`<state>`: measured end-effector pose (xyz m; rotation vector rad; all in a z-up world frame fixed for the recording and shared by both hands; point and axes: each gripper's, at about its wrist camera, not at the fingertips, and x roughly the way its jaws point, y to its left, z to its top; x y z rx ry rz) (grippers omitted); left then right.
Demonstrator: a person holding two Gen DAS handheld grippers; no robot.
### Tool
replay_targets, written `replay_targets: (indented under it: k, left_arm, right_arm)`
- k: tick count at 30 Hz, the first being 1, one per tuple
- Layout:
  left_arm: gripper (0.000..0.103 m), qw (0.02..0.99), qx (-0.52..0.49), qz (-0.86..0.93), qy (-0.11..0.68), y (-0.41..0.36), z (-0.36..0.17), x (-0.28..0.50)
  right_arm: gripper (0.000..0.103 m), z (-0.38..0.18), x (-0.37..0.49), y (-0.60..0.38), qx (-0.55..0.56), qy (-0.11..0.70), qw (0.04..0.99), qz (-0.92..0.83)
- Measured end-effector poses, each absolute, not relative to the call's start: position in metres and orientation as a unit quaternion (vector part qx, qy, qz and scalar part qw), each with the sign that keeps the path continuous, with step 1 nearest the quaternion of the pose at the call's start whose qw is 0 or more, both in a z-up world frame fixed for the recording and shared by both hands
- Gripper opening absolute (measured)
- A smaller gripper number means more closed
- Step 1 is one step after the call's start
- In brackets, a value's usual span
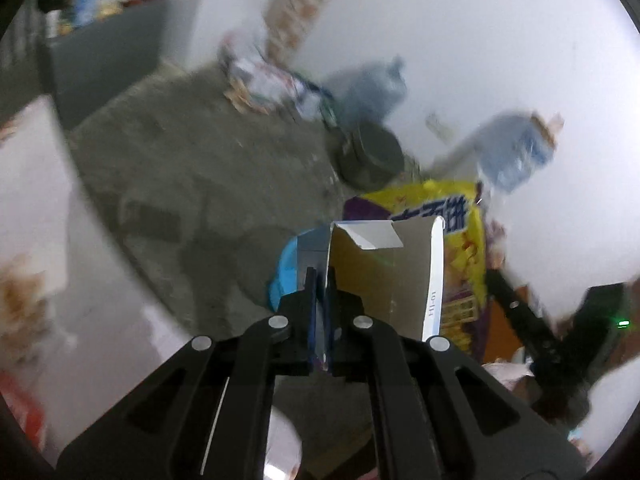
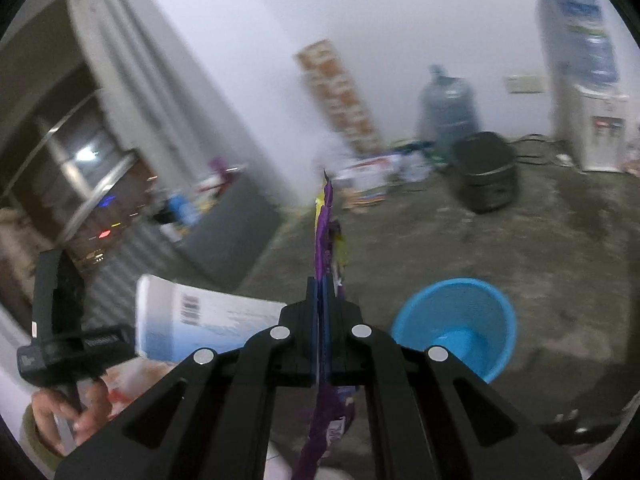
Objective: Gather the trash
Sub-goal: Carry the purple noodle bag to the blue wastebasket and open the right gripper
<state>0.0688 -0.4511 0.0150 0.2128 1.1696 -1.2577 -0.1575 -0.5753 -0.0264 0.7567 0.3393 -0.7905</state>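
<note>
Here the left gripper (image 1: 319, 280) is clamped on one thin wall of an opened cardboard carton (image 1: 384, 276), and the right gripper (image 2: 320, 292) pinches a crinkly yellow-and-purple snack bag (image 2: 326, 232) edge-on. Both hang above the round blue mesh basket (image 2: 456, 324) on the rough concrete floor, the carton to its left. The slick foil may slip out early, or the stiff, light carton may catch the basket's rim and tip out.

An opened white-and-blue carton (image 1: 384, 276), flaps torn, stands upright at six o'clock. A yellow-purple snack bag (image 1: 452, 232) hangs at four o'clock. A blue basket (image 2: 456, 328) sits on the floor.
</note>
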Motion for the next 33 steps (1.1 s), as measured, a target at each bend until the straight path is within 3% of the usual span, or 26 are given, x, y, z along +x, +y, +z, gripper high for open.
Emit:
replay_targets:
  k: [6,8,9,10,11,12,13,20,25,33]
  left_arm:
    - [0.005,0.592,0.117,-0.555,0.573,-0.55,-0.061,0.031]
    - [0.026,0.573,0.128,-0.555,0.589,-0.573,-0.088,0.022]
    - [0.051,0.566,0.132,-0.548,0.602,-0.583,-0.102,0.02]
    - [0.06,0.568,0.132,-0.536,0.61,-0.592,-0.115,0.023]
    - [0.06,0.574,0.128,-0.525,0.615,-0.594,-0.123,0.024]
    - [0.061,0.58,0.124,-0.512,0.621,-0.595,-0.132,0.028]
    - [0.062,0.58,0.12,-0.504,0.629,-0.593,-0.139,0.03]
    - [0.067,0.609,0.108,-0.502,0.605,-0.573,-0.127,0.051]
    - [0.074,0.641,0.095,-0.52,0.557,-0.557,-0.081,0.057]
    - [0.08,0.678,0.088,-0.542,0.488,-0.505,0.008,0.062]
  right_arm:
    - [0.003,-0.069,-0.164,-0.629,0.358,0.182,0.803,-0.44]
    - [0.003,-0.09,-0.159,-0.649,0.351,0.194,0.789,-0.466]
    - [0.004,-0.106,-0.16,-0.659,0.356,0.203,0.782,-0.469]
    - [0.006,-0.121,-0.159,-0.669,0.369,0.213,0.775,-0.466]
    - [0.01,-0.142,-0.157,-0.683,0.391,0.23,0.762,-0.463]
    - [0.022,-0.161,-0.157,-0.693,0.412,0.246,0.746,-0.461]
    - [0.024,-0.177,-0.158,-0.7,0.432,0.257,0.733,-0.459]
    - [0.029,-0.199,-0.177,-0.697,0.459,0.243,0.718,-0.464]
    - [0.034,-0.187,-0.181,-0.69,0.442,0.243,0.727,-0.466]
    - [0.034,-0.183,-0.174,-0.684,0.434,0.269,0.723,-0.466]
